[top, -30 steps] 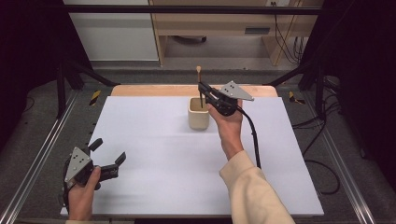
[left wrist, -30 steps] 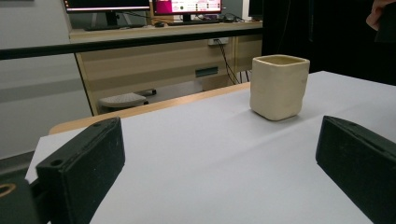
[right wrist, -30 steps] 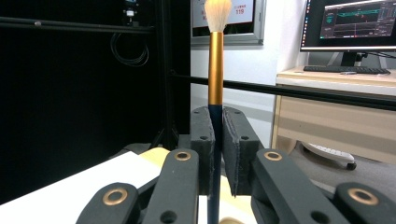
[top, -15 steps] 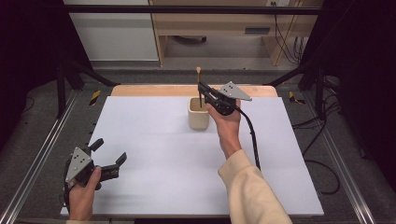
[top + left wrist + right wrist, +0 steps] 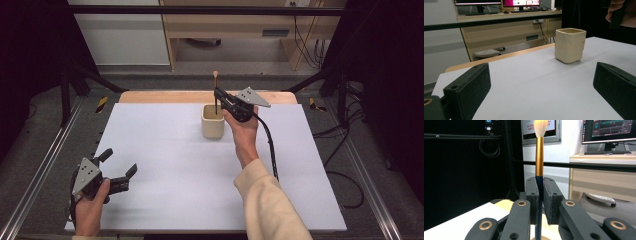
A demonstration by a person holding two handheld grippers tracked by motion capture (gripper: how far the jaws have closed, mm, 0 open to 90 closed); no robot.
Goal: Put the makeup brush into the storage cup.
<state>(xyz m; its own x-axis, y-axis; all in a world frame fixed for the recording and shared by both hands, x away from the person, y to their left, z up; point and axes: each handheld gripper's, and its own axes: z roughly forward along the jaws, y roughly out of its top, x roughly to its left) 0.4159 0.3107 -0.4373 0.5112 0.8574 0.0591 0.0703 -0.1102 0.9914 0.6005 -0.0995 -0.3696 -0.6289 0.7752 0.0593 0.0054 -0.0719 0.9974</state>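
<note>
A cream square cup [image 5: 212, 121] [image 5: 569, 45] stands on the white table toward the back middle. My right gripper [image 5: 218, 96] [image 5: 540, 195] hovers just over the cup, shut on a brush [image 5: 215, 90] [image 5: 539, 157] with a dark handle, gold ferrule and pale bristles pointing up. The brush stands upright with its lower end reaching into the cup. My left gripper [image 5: 119, 167] rests at the table's near left corner, open, its two black fingers [image 5: 469, 85] wide apart with nothing between them, aimed toward the cup.
The white table sheet [image 5: 165, 170] spreads between the two hands. A wooden strip [image 5: 150, 96] edges the far side. A desk with monitors [image 5: 521, 3] stands beyond the table, and metal frame rails [image 5: 40, 165] run along both sides.
</note>
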